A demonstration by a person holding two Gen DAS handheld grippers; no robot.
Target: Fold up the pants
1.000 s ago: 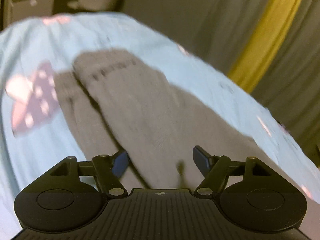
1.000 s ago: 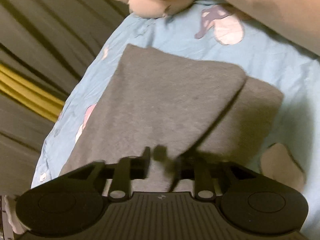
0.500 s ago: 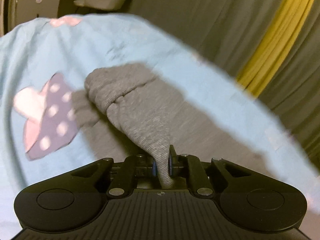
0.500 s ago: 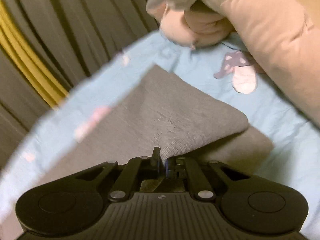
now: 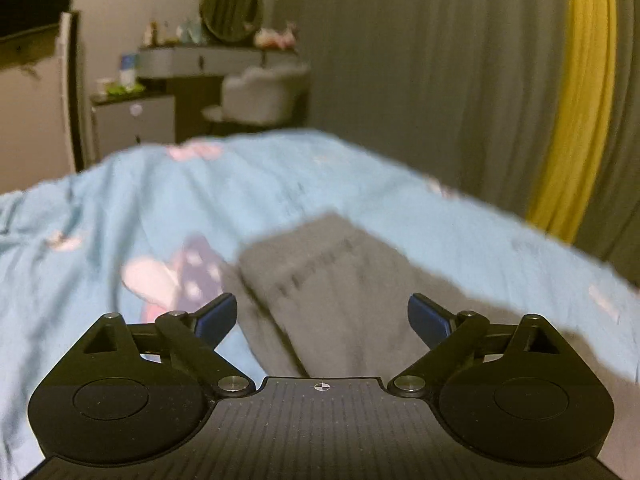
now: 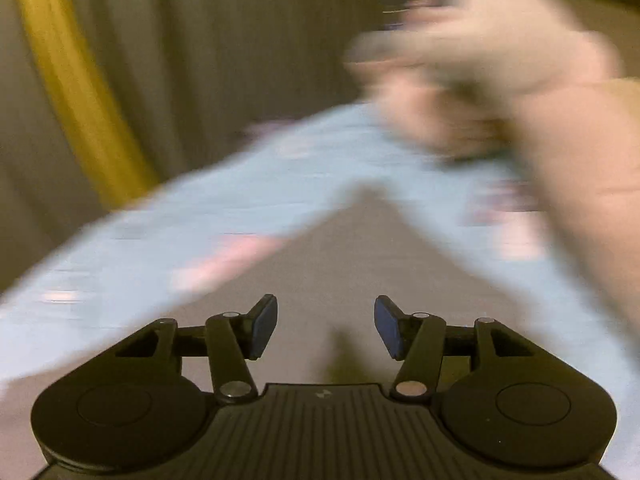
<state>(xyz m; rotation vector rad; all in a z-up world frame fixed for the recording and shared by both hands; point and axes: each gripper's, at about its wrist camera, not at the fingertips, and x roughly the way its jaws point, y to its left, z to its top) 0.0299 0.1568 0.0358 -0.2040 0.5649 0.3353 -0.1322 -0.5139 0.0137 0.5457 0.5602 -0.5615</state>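
Observation:
The grey pants (image 5: pixel 340 280) lie folded on the light blue bedsheet (image 5: pixel 140 208), straight ahead in the left wrist view. My left gripper (image 5: pixel 322 316) hovers above their near part, its jaws opening wide, nothing between the blue pads. In the blurred right wrist view the same grey pants (image 6: pixel 360 264) stretch away as a wedge on the bedsheet (image 6: pixel 168 232). My right gripper (image 6: pixel 326 326) is above them with its jaws opening and no cloth between them. A person's hand and pale sleeve (image 6: pixel 520 92) holding the other gripper fill the upper right.
A purple and pink mushroom print (image 5: pixel 176 276) marks the sheet left of the pants. Grey curtains (image 5: pixel 420 80) with a yellow stripe (image 5: pixel 576 100) hang along the bed's far side. A dresser with a round mirror (image 5: pixel 230 10) and a white chair (image 5: pixel 260 96) stand beyond the bed.
Half a second ago both grippers were shut on lifted grey cloth. Both have let go and opened; the pants have dropped flat. The right view has swung up and blurred.

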